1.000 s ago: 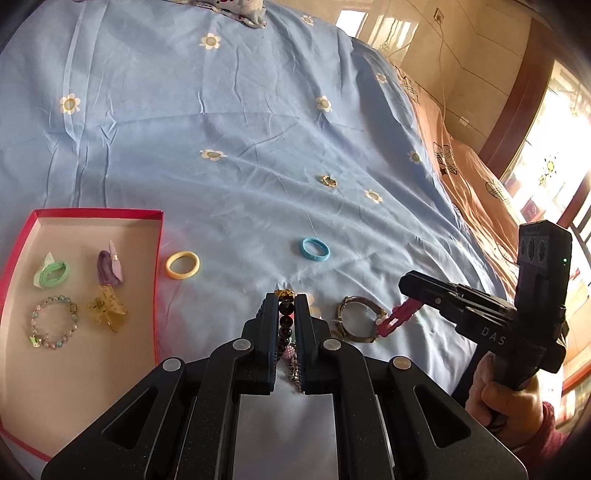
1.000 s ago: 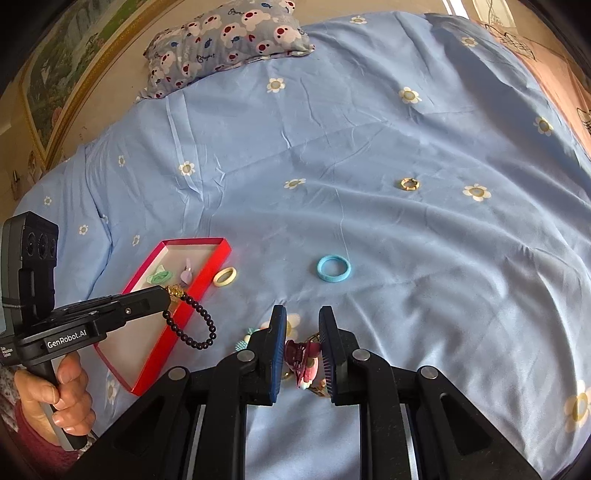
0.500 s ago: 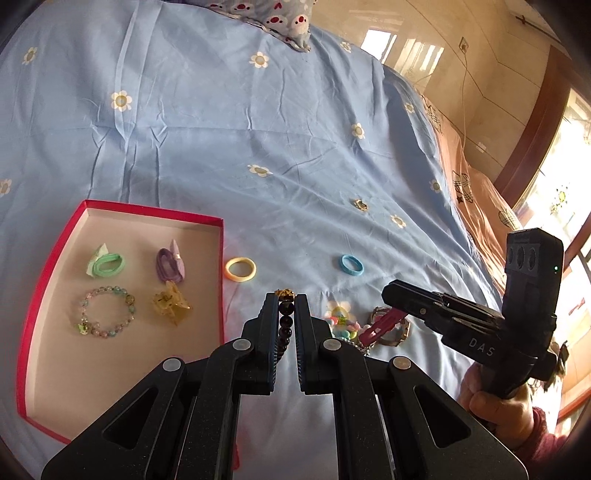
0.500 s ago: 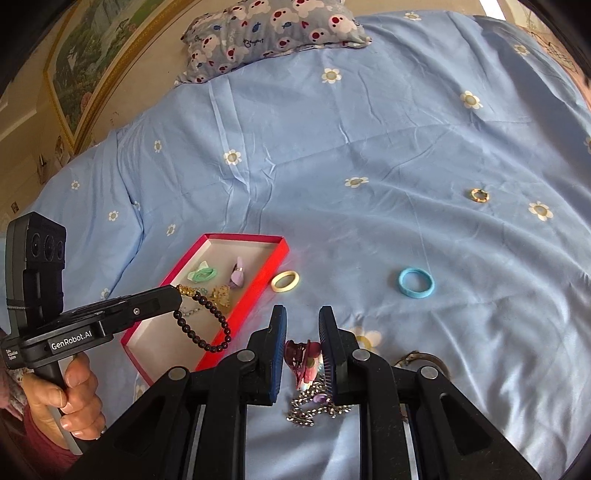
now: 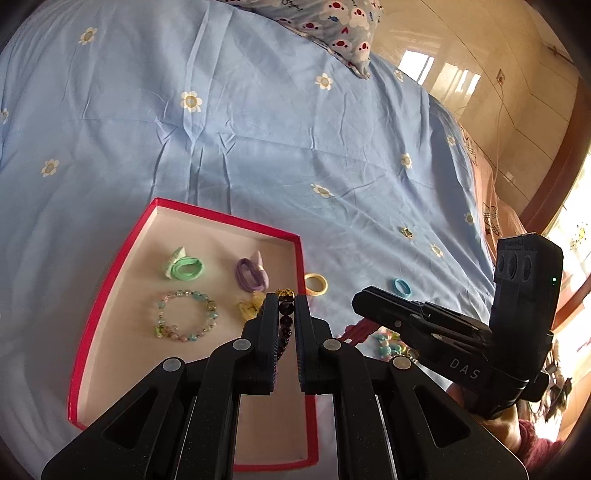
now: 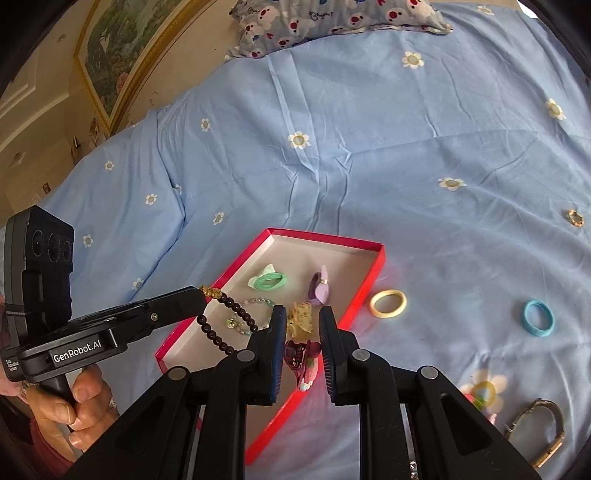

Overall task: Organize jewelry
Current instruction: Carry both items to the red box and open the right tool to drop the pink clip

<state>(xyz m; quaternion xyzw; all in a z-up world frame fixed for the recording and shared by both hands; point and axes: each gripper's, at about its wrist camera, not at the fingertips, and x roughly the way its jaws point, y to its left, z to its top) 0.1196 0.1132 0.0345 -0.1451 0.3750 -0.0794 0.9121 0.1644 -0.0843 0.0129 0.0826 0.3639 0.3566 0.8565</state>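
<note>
A red tray (image 5: 110,280) (image 6: 325,240) lies on the blue bedsheet and holds a green hair tie (image 5: 186,267), a purple hair tie (image 5: 251,275), a pastel bead bracelet (image 5: 186,320) and a yellow clip (image 6: 301,320). My left gripper (image 5: 285,301) (image 6: 201,295) is shut on a dark bead bracelet (image 6: 225,325) that dangles over the tray's near part. My right gripper (image 6: 302,314) is shut on a pink hair clip (image 6: 301,362), above the tray's right rim; in the left wrist view its tips (image 5: 356,301) are hidden behind the left gripper's fingers.
On the sheet right of the tray lie a yellow ring (image 6: 388,302), a blue ring (image 6: 539,317), a small gold ring (image 6: 575,218), a watch (image 6: 543,428) and a small pile of coloured beads (image 6: 482,393). A patterned pillow (image 6: 332,22) lies at the far end.
Both grippers have moved left toward the tray with their loads. The dark bracelet now hangs over the tray and the pink clip is at the tray's right rim.
</note>
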